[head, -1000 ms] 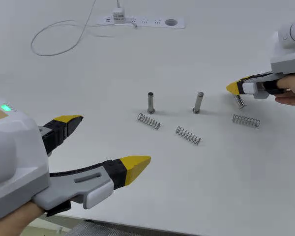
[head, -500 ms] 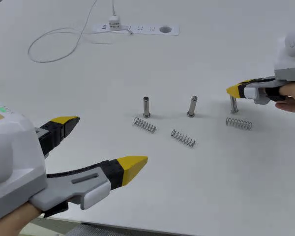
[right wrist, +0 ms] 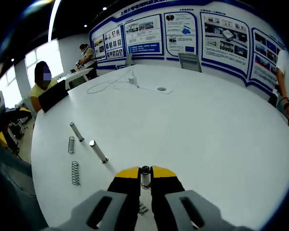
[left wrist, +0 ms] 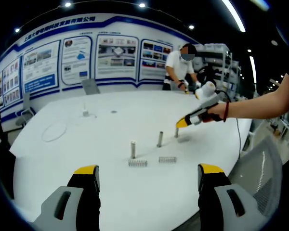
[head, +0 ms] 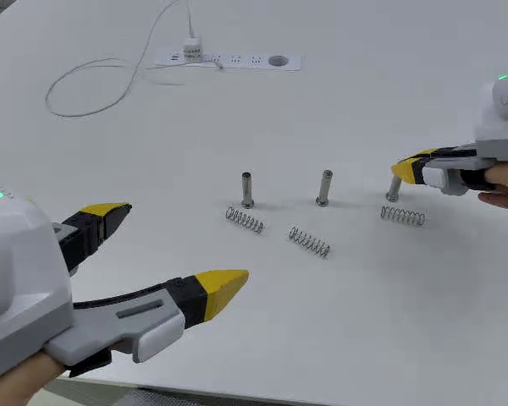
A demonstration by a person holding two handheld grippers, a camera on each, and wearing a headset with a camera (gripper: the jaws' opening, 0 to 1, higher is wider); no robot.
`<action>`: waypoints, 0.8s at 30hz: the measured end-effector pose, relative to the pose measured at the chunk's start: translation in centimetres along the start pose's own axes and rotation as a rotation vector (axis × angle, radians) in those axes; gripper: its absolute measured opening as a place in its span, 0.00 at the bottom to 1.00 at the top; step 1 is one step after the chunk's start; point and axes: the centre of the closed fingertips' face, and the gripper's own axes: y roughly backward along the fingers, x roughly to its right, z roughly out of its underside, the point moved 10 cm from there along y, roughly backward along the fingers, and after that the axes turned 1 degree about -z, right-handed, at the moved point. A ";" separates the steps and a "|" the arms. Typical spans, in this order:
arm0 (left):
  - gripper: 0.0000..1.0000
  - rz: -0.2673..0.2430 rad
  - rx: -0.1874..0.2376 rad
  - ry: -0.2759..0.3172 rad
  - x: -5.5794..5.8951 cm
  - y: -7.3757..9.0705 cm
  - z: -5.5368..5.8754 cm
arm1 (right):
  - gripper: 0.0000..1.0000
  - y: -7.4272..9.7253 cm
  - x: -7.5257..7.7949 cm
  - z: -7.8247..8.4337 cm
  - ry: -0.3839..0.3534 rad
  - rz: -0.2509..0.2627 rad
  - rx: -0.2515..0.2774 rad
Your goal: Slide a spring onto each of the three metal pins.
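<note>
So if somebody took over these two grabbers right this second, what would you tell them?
Left gripper: open, empty, hovering at the near side.
Right gripper: shut on the far-right pin, which stands upright.
Middle pin and left-hand pin stand free.
Three springs lie flat on the table, one in front of each pin.
Done: nothing yet. Left: all three springs to slide on.

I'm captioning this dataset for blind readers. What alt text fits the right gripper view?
The right hand-held gripper has its yellow-tipped jaws closed around an upright pin on a white table. To the left, two more pins stand with two springs lying beside them, none yet on a pin.
</note>
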 end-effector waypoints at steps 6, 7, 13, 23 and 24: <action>0.85 0.002 0.003 -0.001 0.0 0.0 0.0 | 0.08 -0.2 0.2 0.1 0.050 0.003 -0.017; 0.85 0.002 0.004 -0.001 0.0 -0.1 -0.1 | 0.08 -0.3 0.2 0.1 0.051 0.005 -0.018; 0.85 0.005 0.003 -0.001 0.1 -0.1 0.0 | 0.08 -0.6 0.4 0.0 0.061 0.009 -0.029; 0.84 0.008 0.002 -0.001 0.0 -0.1 -0.1 | 0.10 -1.4 0.9 0.1 0.062 0.003 -0.071; 0.84 0.009 0.002 -0.001 0.0 -0.1 -0.1 | 0.13 -1.5 0.9 0.1 0.058 0.005 -0.071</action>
